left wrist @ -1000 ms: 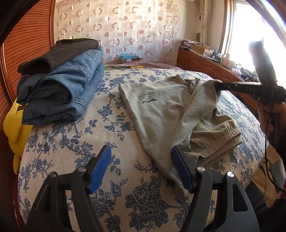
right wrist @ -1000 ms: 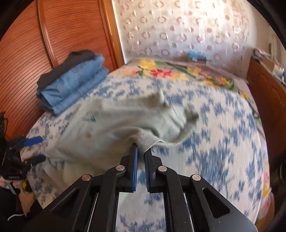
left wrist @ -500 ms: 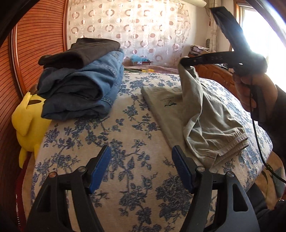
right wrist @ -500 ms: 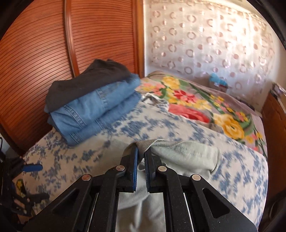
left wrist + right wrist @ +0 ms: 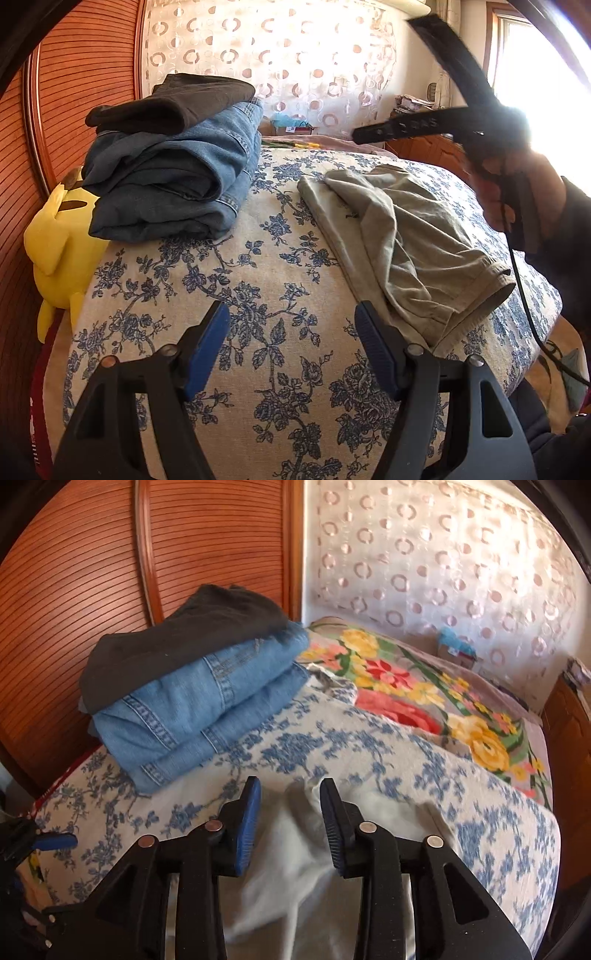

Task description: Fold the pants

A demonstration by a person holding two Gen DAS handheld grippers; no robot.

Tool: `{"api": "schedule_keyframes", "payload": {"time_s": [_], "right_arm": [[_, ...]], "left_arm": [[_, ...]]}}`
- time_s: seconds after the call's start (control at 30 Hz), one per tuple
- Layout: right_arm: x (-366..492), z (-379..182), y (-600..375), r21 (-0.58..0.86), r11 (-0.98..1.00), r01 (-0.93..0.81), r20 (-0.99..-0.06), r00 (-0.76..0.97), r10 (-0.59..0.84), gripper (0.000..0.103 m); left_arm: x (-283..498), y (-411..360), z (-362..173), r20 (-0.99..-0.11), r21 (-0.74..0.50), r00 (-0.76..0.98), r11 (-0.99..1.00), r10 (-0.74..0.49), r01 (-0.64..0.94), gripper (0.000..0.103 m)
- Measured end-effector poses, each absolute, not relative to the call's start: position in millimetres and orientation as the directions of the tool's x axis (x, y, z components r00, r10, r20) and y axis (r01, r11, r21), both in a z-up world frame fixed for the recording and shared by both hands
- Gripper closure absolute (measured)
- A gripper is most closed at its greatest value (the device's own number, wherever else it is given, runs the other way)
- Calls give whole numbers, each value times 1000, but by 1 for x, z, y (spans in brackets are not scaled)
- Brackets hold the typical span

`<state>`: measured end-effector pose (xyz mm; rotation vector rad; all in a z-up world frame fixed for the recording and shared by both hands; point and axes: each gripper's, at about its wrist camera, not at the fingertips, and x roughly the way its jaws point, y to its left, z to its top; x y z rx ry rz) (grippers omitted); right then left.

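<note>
Pants (image 5: 399, 236) lie folded on the bedspread (image 5: 258, 295); right gripper (image 5: 290, 812) opening above them (fabric released), left gripper (image 5: 291, 347) spread, empty.

A bedroom sitting in bright daylight

Sun is pouring through a window (image 5: 546, 55) at the right and glowing through a sheer curtain (image 5: 295, 55) printed with rings, which is hanging behind the bed (image 5: 258, 295). A blue-flowered cover is lying over the bed, with a bright floral blanket (image 5: 424, 698) showing at the far end. A reddish slatted wooden panel (image 5: 92, 572) is standing along the left side, and a low wooden cabinet (image 5: 436, 151) is running under the window.
</note>
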<state>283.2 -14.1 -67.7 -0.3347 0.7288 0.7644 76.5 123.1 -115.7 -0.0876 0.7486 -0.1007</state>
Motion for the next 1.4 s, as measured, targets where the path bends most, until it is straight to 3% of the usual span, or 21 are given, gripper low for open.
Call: {"api": "schedule_keyframes", "payload": {"time_s": [0.77, 0.9, 1.3, 1.4], "right_arm": [[154, -101, -176, 50, 783, -621, -703, 534, 469, 70], [142, -105, -188, 53, 796, -603, -704, 543, 458, 70], [135, -119, -192, 73, 808, -584, -712, 537, 453, 70], [137, -122, -183, 57, 800, -597, -714, 535, 451, 70]], "left_arm": [[65, 67, -113, -654, -148, 716, 969, -244, 196, 33], [62, 59, -114, -659, -142, 706, 965, -259, 222, 39], [79, 43, -124, -690, -77, 689, 969, -223, 236, 74], [82, 45, -128, -698, -83, 680, 969, -224, 234, 76]]}}
